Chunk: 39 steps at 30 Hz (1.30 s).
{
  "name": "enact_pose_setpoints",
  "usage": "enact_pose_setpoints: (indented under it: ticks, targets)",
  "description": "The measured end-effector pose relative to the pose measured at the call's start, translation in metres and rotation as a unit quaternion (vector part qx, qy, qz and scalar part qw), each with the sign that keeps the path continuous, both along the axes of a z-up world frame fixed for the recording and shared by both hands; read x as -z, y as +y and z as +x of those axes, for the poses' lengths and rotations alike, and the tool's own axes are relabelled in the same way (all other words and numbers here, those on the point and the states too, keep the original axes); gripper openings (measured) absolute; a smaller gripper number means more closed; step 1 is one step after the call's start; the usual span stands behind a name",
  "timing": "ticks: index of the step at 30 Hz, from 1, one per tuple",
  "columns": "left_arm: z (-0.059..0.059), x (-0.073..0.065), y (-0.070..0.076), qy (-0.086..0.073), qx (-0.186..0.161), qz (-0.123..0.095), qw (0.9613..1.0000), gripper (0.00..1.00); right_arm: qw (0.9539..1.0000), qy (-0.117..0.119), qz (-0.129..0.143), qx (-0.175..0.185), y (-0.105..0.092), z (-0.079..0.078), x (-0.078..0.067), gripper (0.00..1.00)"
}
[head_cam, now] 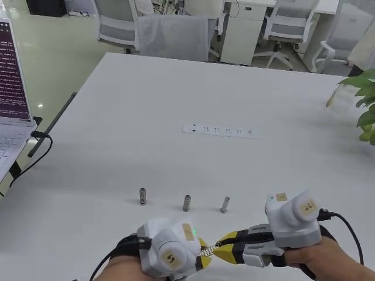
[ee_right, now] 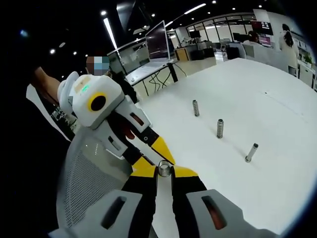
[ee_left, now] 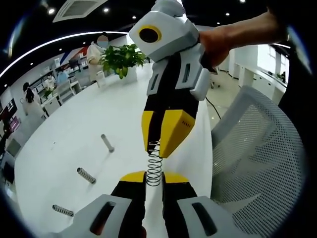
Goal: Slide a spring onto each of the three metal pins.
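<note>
Round sticker [head_cam: 171, 258], left gripper [head_cam: 203, 256]: one dark character on a tan ground, resembling "S" or "5". The reading is uncertain.
Rectangular sticker [head_cam: 187, 230], left gripper: tan ground. The marking is too small to read.
Round sticker [head_cam: 307, 206], right gripper [head_cam: 219, 250]: two dark characters on a tan ground, possibly "24". The reading is uncertain.
Rectangular sticker [head_cam: 281, 197], right gripper: tan ground. The marking is too small to read.
Laptop screen [head_cam: 12, 70], beyond the left edge of the worktop [head_cam: 146, 117]: rows of light text on a dark purple ground. No word is legible.
Power strip [head_cam: 221, 130], middle of the worktop: any print is too small to read.
</note>
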<state>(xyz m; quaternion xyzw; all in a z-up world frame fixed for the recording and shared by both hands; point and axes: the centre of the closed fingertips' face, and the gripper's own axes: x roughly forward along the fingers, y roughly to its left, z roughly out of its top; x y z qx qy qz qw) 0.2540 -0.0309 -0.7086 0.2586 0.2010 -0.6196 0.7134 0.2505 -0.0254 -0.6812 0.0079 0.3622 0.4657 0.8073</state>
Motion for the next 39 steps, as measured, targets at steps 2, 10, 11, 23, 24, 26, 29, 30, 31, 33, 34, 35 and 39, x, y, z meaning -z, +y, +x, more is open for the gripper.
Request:
enact_pose_setpoints:
  ticks: [2,10,11,23,24,26,29,30,31,33,34,35,39]
  targets:
    - [0.001,0.000,0.000,-0.001,-0.002,-0.001,1.0000,0.04,1.0000,0.000,0.001,0.000,0.000,0.001,0.000,0.08]
    - [-0.002,-0.002,-0.002,0.001,0.008,-0.005,1.0000,0.02,1.0000,0.000,0.000,-0.005,0.002,0.000,-0.002,0.08]
    - [-0.003,-0.002,-0.002,0.005,0.011,-0.006,0.9999,0.02,1.0000,0.000,-0.001,-0.007,0.002,0.000,-0.002,0.08]
    - [-0.002,-0.015,-0.013,0.019,0.007,-0.036,0.9991,0.02,0.9979,-0.026,-0.038,-0.046,-0.006,0.000,-0.016,0.09]
    - [-0.002,-0.017,-0.014,0.021,0.007,-0.039,0.9990,0.02,0.9976,-0.027,-0.040,-0.049,-0.006,0.000,-0.018,0.09]
    - [-0.003,-0.022,-0.018,0.020,0.010,-0.046,0.9987,0.02,0.9966,-0.032,-0.049,-0.059,-0.009,0.000,-0.021,0.10]
    - [-0.005,-0.030,-0.024,0.020,0.017,-0.056,0.9981,0.02,0.9947,-0.039,-0.061,-0.073,-0.012,0.000,-0.027,0.11]
    - [-0.005,-0.032,-0.026,0.019,0.019,-0.058,0.9979,0.02,0.9940,-0.042,-0.065,-0.077,-0.013,0.001,-0.031,0.12]
    - [-0.005,-0.034,-0.028,0.019,0.021,-0.061,0.9977,0.02,0.9936,-0.044,-0.067,-0.080,-0.014,0.001,-0.033,0.13]
    - [-0.005,-0.037,-0.032,0.021,0.023,-0.067,0.9973,0.02,0.9920,-0.050,-0.075,-0.088,-0.016,0.003,-0.039,0.14]
    - [-0.006,-0.039,-0.033,0.021,0.025,-0.069,0.9971,0.02,0.9914,-0.052,-0.079,-0.090,-0.017,0.003,-0.041,0.15]
    - [-0.006,-0.040,-0.034,0.021,0.027,-0.071,0.9969,0.02,0.9908,-0.053,-0.083,-0.094,-0.018,0.004,-0.043,0.16]
    - [-0.007,-0.046,-0.039,0.022,0.034,-0.078,0.9961,0.02,0.9889,-0.052,-0.088,-0.108,-0.021,0.002,-0.049,0.17]
